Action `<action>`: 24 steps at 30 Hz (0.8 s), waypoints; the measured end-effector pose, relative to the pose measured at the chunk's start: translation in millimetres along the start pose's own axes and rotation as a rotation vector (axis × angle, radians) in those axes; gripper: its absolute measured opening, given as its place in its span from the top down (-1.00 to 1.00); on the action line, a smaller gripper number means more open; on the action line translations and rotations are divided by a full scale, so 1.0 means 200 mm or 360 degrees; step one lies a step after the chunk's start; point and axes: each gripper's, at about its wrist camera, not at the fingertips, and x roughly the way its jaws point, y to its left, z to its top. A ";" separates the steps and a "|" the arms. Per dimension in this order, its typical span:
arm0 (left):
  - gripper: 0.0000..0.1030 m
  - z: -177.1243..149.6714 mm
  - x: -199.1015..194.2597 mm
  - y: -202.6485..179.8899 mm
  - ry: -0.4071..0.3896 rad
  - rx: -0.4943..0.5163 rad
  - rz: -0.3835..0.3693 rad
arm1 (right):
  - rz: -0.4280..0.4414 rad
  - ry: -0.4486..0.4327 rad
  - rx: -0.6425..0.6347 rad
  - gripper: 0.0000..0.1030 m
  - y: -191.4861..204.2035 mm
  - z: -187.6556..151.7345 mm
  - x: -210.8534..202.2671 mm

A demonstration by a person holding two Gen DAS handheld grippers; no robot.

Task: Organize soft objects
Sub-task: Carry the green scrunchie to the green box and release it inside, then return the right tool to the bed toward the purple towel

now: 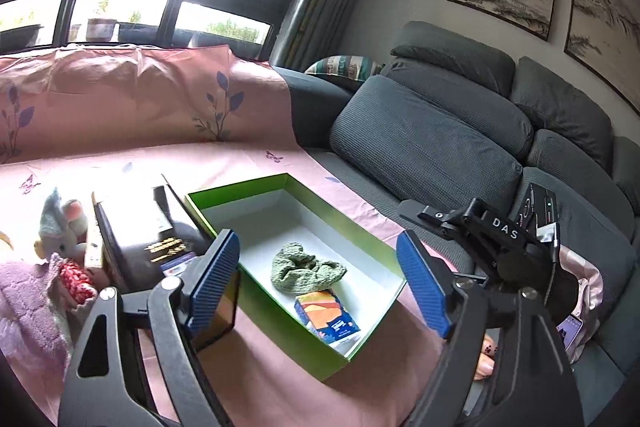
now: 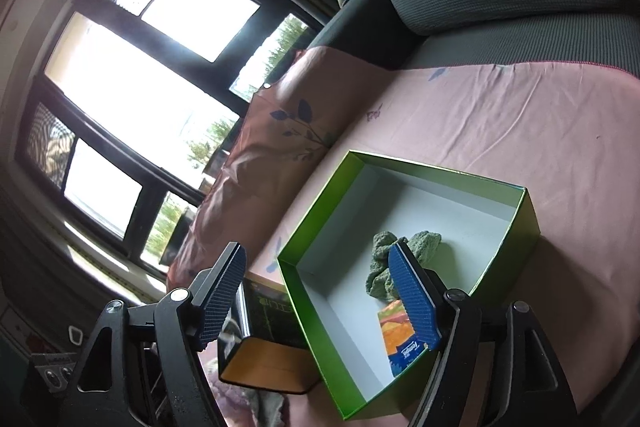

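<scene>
A green box with a white inside (image 1: 224, 223) (image 2: 320, 211) lies open on the pink sheet. In it are a crumpled green knitted cloth (image 1: 306, 267) (image 2: 424, 247) and an orange and blue tissue pack (image 1: 328, 315) (image 2: 396, 339). My left gripper (image 1: 316, 239) is open over the box's near end, nothing between its blue pads. My right gripper (image 2: 316, 255) is open too, with one finger over the cloth and the other outside the box's left wall. A grey plush toy (image 1: 60, 231) and a red knitted piece (image 1: 76, 281) lie left of the box on a purple towel (image 1: 24, 295).
A dark box (image 1: 136, 227) (image 2: 264, 359) stands against the green box's left side. Grey sofa cushions (image 1: 424, 151) rise behind and to the right. A phone (image 1: 570, 331) lies at the sheet's right edge. The other gripper's black body (image 1: 500, 239) is on the right.
</scene>
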 end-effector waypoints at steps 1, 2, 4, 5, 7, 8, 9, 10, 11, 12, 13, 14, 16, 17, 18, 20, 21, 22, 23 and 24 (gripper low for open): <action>-0.67 0.00 -0.05 0.03 -0.0024 -0.0003 0.0052 | 0.0028 -0.0014 -0.0022 -0.64 0.03 -0.01 0.00; -0.72 -0.01 -0.10 0.06 -0.0052 -0.0010 0.0121 | 0.0056 -0.0033 -0.0045 -0.72 0.05 -0.01 -0.01; -0.74 -0.03 -0.20 0.13 -0.0110 -0.0041 0.0262 | 0.0106 -0.0063 -0.0091 -0.76 0.11 -0.03 -0.02; -0.75 -0.04 -0.25 0.17 -0.0131 -0.0057 0.0318 | 0.0131 -0.0067 -0.0114 -0.78 0.14 -0.04 -0.02; -0.76 -0.04 -0.35 0.27 -0.0138 -0.0076 0.0436 | 0.0181 -0.0055 -0.0163 -0.80 0.20 -0.07 -0.01; -0.78 -0.05 -0.40 0.33 -0.0139 -0.0089 0.0512 | 0.0199 -0.0041 -0.0194 -0.82 0.23 -0.09 0.00; -0.78 -0.06 -0.45 0.38 -0.0143 -0.0099 0.0590 | 0.0207 -0.0027 -0.0225 -0.83 0.27 -0.10 0.01; -0.79 -0.06 -0.50 0.44 -0.0162 -0.0112 0.0669 | 0.0209 -0.0012 -0.0257 -0.84 0.30 -0.12 0.02; -0.81 -0.08 -0.56 0.50 -0.0190 -0.0134 0.0742 | 0.0205 0.0002 -0.0292 -0.84 0.33 -0.14 0.03; -0.83 -0.09 -0.61 0.55 -0.0212 -0.0162 0.0800 | 0.0199 0.0016 -0.0326 -0.84 0.37 -0.16 0.05; -0.86 -0.11 -0.66 0.62 -0.0227 -0.0205 0.0856 | 0.0196 0.0030 -0.0358 -0.84 0.40 -0.18 0.06; -0.87 -0.13 -0.70 0.68 -0.0240 -0.0255 0.0904 | 0.0196 0.0043 -0.0385 -0.84 0.43 -0.20 0.08; -0.87 -0.19 -0.77 0.79 -0.0254 -0.0344 0.0977 | 0.0204 0.0073 -0.0441 -0.84 0.49 -0.25 0.11; -0.87 -0.21 -0.79 0.84 -0.0249 -0.0370 0.1008 | 0.0209 0.0090 -0.0473 -0.84 0.52 -0.27 0.12; -0.87 -0.24 -0.81 0.88 -0.0237 -0.0391 0.1038 | 0.0216 0.0109 -0.0508 -0.84 0.56 -0.30 0.13; -0.87 -0.28 -0.83 0.96 -0.0204 -0.0428 0.1068 | 0.0232 0.0155 -0.0582 -0.84 0.63 -0.36 0.17; -0.87 -0.30 -0.84 0.98 -0.0188 -0.0452 0.1067 | 0.0236 0.0184 -0.0623 -0.84 0.67 -0.39 0.18; -0.87 -0.31 -0.84 1.02 -0.0166 -0.0482 0.1062 | 0.0241 0.0216 -0.0666 -0.84 0.71 -0.43 0.21; -0.87 -0.32 -0.84 1.05 -0.0143 -0.0518 0.1061 | 0.0245 0.0246 -0.0702 -0.84 0.74 -0.47 0.23; -0.87 -0.32 -0.84 1.08 -0.0124 -0.0560 0.1059 | 0.0246 0.0281 -0.0738 -0.84 0.77 -0.51 0.25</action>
